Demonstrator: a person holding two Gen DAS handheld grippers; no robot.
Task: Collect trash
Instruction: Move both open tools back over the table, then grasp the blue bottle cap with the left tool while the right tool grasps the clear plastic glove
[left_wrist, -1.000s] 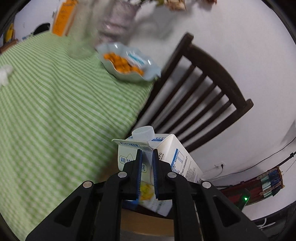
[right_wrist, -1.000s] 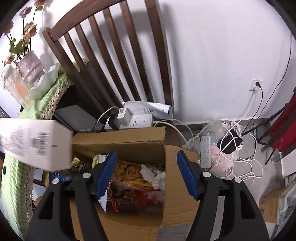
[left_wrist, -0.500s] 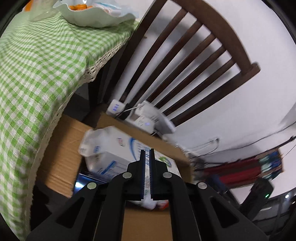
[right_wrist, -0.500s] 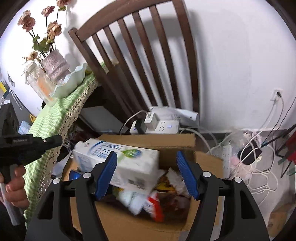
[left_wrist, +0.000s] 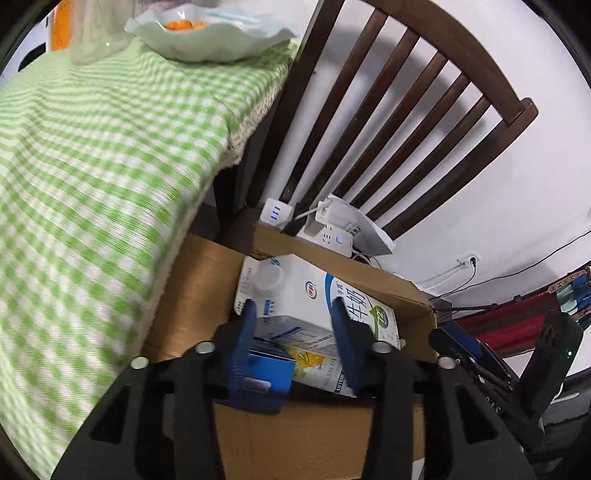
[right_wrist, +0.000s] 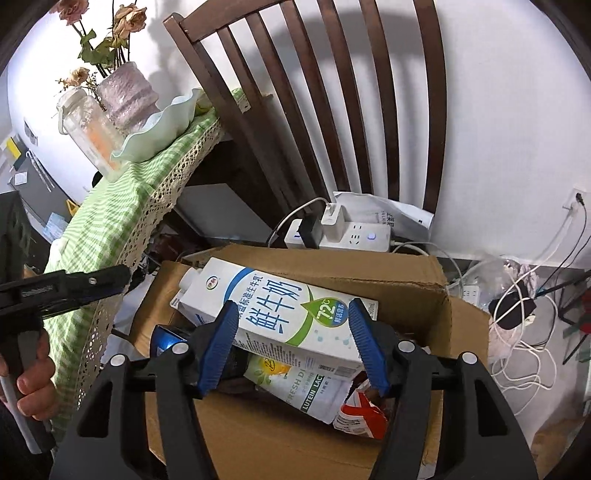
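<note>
A white wall (right_wrist: 498, 110) fills the background, evenly lit, with a socket (right_wrist: 574, 192) low on it. A dark wooden slat-back chair (right_wrist: 332, 92) stands against it, just beside the desk (left_wrist: 92, 166), which wears a green-and-white checked cloth edged in lace. On the desk sit a pale wavy-rimmed bowl (left_wrist: 210, 40), a glass jar (right_wrist: 86, 127) and a vase of dried roses (right_wrist: 125, 92). A white power strip (right_wrist: 351, 236) rests on the chair seat. Tangled white cables (right_wrist: 517, 332) lie on the grey floor.
</note>
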